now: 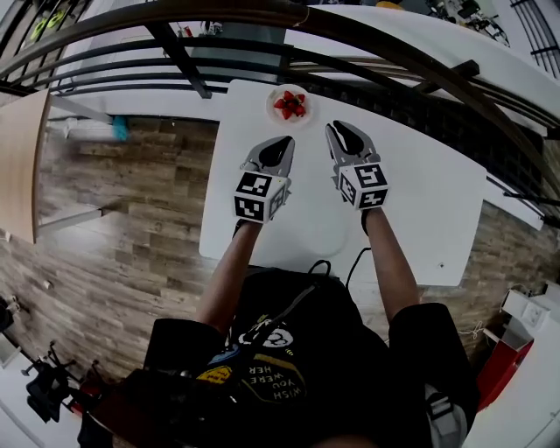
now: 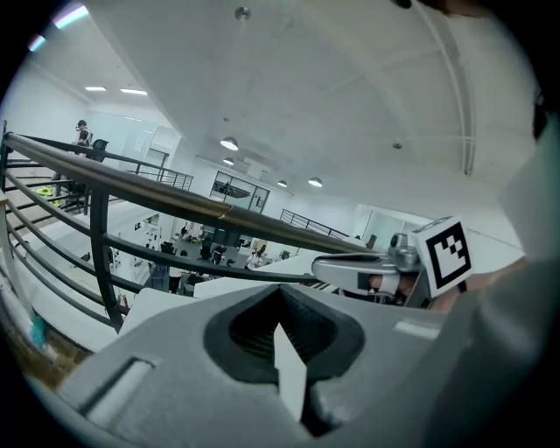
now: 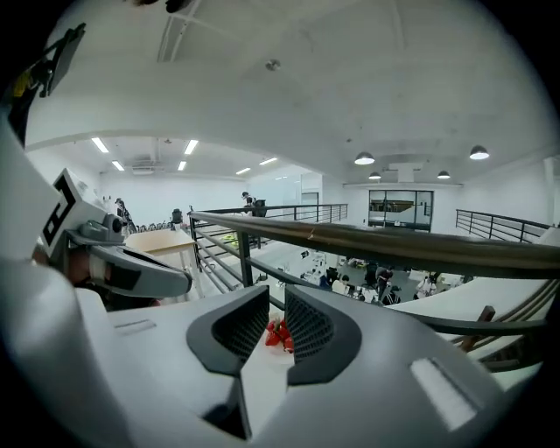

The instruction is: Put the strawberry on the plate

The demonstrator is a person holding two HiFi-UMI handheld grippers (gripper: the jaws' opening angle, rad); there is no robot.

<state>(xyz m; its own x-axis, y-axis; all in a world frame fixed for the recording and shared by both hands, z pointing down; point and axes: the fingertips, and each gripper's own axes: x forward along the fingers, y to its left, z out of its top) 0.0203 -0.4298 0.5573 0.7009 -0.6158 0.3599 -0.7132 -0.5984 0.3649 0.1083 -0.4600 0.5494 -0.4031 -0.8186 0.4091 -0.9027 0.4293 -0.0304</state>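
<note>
Step in hand: judged as the end of the placing. The strawberries (image 1: 290, 105) already lie on the plate (image 1: 270, 103), and neither gripper carries anything.

Task's thing: a red cluster at the middle of the plate, which stands at the table's (image 1: 420, 201) 12 o'clock edge, by the railing (image 1: 219, 17). The right gripper view shows the same berries (image 3: 278, 332) far off, through the slit between its jaws.

Left gripper (image 1: 280, 144): at 7 o'clock from the plate, held above the table and apart from it. In its own view (image 2: 280, 293) the jaw tips meet, clenched on nothing.

Right gripper (image 1: 341, 129): at 5 o'clock from the plate, also clear of it. In its own view (image 3: 277, 302) the jaws stand narrowly parted, with no object between the pads.

Next move: probably only drawing both grippers back toward 6 o'clock. No berry shows on the bare tabletop, so another pick seems uncalled for.

Count: one plate, one table, two grippers. The berries look like about three, but the cluster is too small for an exact tally.
</note>
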